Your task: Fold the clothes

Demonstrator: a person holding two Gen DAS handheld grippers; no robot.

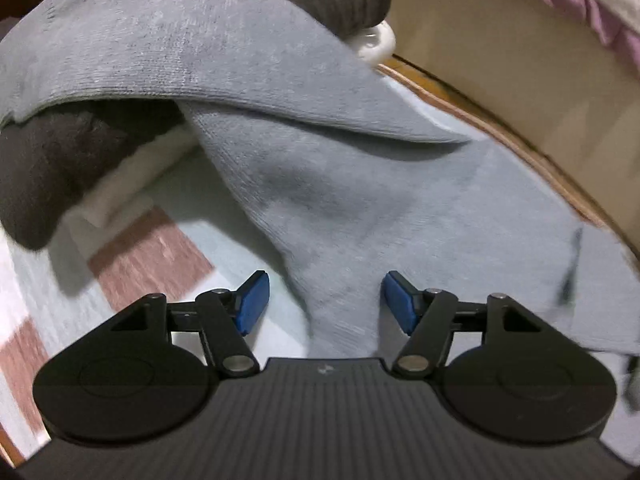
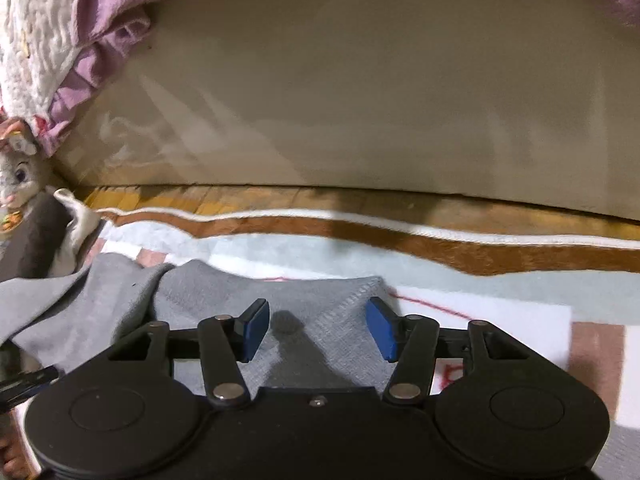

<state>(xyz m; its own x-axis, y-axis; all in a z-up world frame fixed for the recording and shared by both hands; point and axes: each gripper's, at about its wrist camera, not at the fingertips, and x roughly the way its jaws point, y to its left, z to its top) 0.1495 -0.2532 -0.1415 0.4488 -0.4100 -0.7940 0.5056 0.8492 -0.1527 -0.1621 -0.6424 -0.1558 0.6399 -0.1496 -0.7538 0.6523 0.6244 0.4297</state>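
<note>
A grey knitted garment (image 1: 320, 200) lies partly spread on a pale checked rug (image 1: 168, 256), with one part draped up over a dark brown pile (image 1: 60, 168). My left gripper (image 1: 325, 300) is open just above the grey fabric, its blue pads (image 1: 254, 300) on either side of a strip of it. In the right wrist view the same grey garment (image 2: 224, 300) lies flat with a stitched corner. My right gripper (image 2: 318, 328) hovers open over that corner, holding nothing.
A beige bed base (image 2: 360, 100) rises behind the rug, with a purple and white blanket (image 2: 72, 40) hanging over it. Wooden floor (image 2: 200, 196) shows along the rug's brown border (image 2: 400, 240). A plush rabbit (image 2: 18, 176) and a white ring (image 1: 376, 40) sit near the dark pile.
</note>
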